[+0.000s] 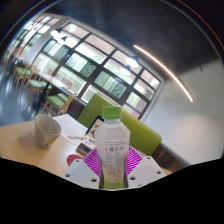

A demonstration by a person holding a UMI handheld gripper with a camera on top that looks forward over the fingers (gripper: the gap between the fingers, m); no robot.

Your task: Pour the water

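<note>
A clear plastic bottle (112, 145) with a green cap and a white label stands upright between my gripper's fingers, lifted above the table. My gripper (112, 165) is shut on the bottle, with the magenta pads (92, 160) pressing on both of its sides. A pale cup (46, 130) stands on the table to the left, beyond the fingers and apart from the bottle. The bottle's lower part holds a greenish liquid.
The white table (20, 140) stretches to the left under the cup. A green bench or sofa (145, 128) runs behind the bottle. Large windows (95, 65) fill the far wall, with a white wall at the right.
</note>
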